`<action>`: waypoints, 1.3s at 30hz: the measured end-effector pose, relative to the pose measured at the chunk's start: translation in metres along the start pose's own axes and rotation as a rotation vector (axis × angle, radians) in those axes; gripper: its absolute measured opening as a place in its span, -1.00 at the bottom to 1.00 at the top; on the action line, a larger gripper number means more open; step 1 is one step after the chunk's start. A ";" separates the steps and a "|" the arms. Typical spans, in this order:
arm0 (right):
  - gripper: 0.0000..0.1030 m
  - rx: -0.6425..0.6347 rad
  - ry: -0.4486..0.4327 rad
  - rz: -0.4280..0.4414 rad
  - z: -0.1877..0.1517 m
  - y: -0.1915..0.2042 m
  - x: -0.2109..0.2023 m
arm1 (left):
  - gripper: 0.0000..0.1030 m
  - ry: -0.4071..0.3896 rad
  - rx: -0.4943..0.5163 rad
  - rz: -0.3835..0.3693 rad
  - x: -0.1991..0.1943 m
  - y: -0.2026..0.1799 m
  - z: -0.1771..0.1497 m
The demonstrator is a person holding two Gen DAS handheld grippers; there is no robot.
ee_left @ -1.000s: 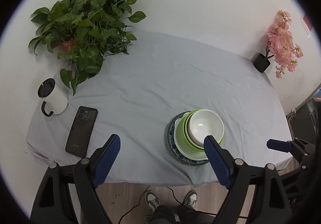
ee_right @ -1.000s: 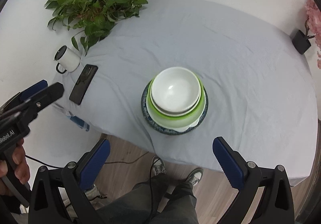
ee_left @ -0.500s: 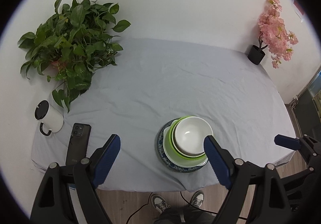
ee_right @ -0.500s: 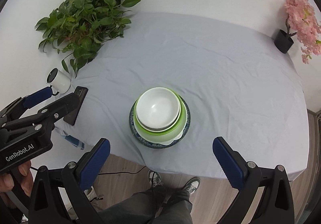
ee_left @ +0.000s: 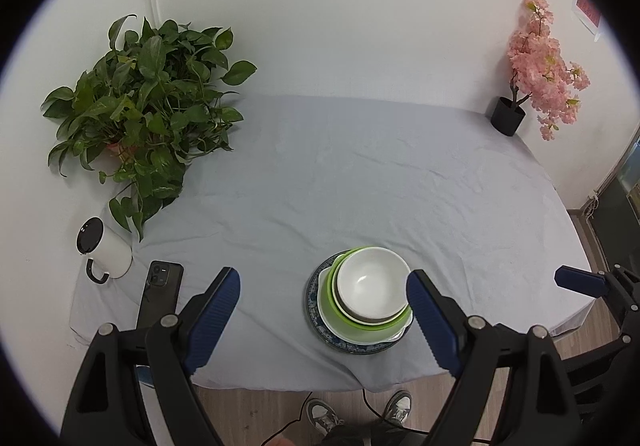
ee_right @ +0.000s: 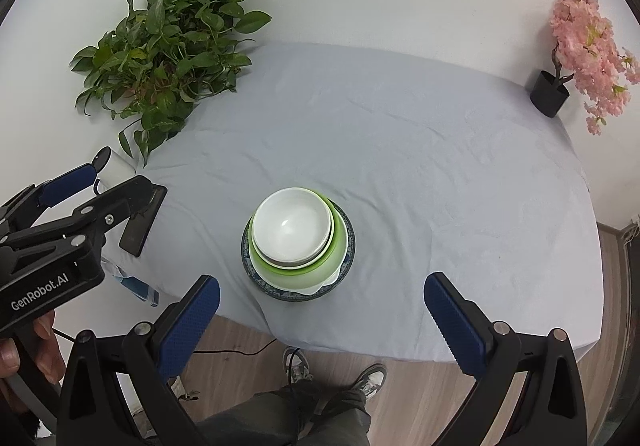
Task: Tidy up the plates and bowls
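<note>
Bowls (ee_left: 370, 296) sit nested on a patterned plate (ee_left: 320, 330), ahead of both wide, empty claws: left claw (ee_left: 323, 310), right claw (ee_right: 322, 306). Probably glazed ceramic: stiff, slick, breakable; pinch the top rim.

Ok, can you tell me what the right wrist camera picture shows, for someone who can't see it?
A white bowl sits in a green bowl on a blue plate, near the front of a grey-clothed table. The open right gripper is held above the table's front edge.
</note>
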State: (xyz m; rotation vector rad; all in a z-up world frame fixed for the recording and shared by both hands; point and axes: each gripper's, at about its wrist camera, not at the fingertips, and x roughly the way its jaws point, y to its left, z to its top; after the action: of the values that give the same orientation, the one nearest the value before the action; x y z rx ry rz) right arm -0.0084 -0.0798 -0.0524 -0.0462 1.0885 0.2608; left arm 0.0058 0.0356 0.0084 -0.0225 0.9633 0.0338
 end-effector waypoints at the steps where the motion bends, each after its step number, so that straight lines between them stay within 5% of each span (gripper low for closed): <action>1: 1.00 -0.002 -0.003 0.001 0.000 0.000 -0.001 | 0.65 0.001 -0.001 -0.003 0.000 -0.001 0.000; 39: 1.00 -0.018 -0.022 -0.031 0.005 0.007 -0.009 | 0.65 -0.004 0.019 -0.019 -0.002 0.009 0.003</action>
State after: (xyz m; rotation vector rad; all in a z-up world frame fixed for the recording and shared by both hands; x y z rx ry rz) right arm -0.0096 -0.0740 -0.0416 -0.0761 1.0632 0.2424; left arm 0.0067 0.0447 0.0118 -0.0139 0.9594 0.0067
